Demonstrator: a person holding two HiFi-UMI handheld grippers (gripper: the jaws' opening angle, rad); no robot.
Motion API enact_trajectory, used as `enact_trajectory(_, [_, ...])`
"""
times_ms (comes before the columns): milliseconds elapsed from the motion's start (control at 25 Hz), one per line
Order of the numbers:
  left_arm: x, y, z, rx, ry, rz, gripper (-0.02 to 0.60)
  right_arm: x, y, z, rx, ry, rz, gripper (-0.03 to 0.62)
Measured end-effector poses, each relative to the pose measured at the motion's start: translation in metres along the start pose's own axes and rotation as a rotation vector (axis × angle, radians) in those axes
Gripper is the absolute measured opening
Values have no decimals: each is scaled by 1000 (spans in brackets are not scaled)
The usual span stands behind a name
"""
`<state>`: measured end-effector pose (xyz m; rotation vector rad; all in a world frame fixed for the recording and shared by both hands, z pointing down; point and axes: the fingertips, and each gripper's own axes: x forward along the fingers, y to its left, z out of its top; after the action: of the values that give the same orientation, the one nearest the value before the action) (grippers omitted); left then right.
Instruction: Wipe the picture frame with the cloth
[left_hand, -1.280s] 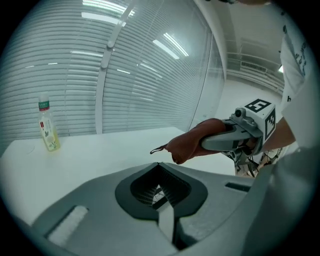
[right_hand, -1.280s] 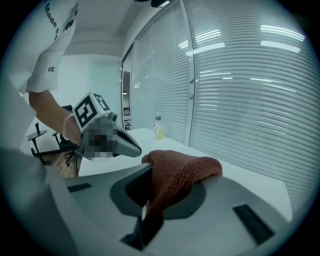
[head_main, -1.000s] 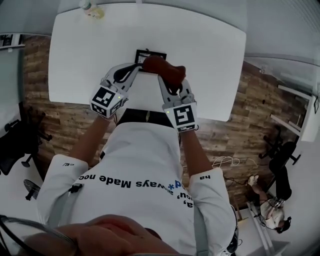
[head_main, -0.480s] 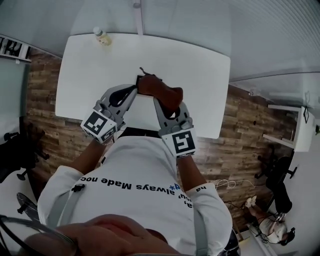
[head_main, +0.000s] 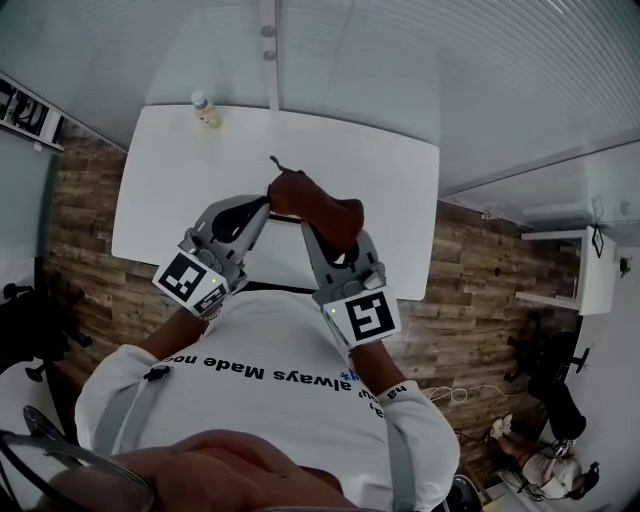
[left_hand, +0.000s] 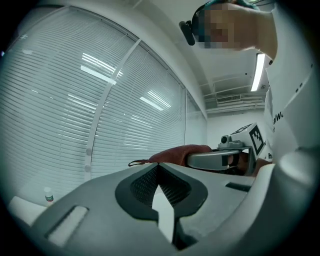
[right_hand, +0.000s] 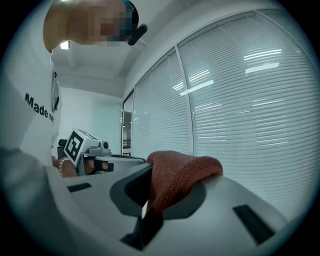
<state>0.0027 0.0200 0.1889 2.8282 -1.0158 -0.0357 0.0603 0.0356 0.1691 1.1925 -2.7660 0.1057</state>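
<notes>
My right gripper (head_main: 312, 224) (right_hand: 147, 192) is shut on a rust-red cloth (head_main: 322, 207) (right_hand: 176, 173) that bulges over its jaws. My left gripper (head_main: 261, 206) (left_hand: 159, 174) stands close beside it on the left. Its jaws are closed on a thin pale edge, which looks like the picture frame seen edge-on. The cloth (left_hand: 179, 152) drapes over the spot where the two grippers meet and hides the rest of the frame. A dark loop of the cloth sticks out at its far end. Both grippers are held up above the white table (head_main: 385, 185).
A small bottle (head_main: 205, 110) (left_hand: 47, 196) stands at the table's far left corner. Window blinds (right_hand: 240, 100) run behind the table. Wooden floor shows on both sides of the table, with office chairs further off. The person's torso is just behind the grippers.
Both grippers have risen from the table together, with the cloth between them. The black frame that lay on the table a second ago no longer shows.
</notes>
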Motion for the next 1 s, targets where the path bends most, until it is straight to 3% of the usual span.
enact_trajectory(1000, [16,-11,18,23,-33,-33,2,-9,-12,24,-15,-65,-10,31])
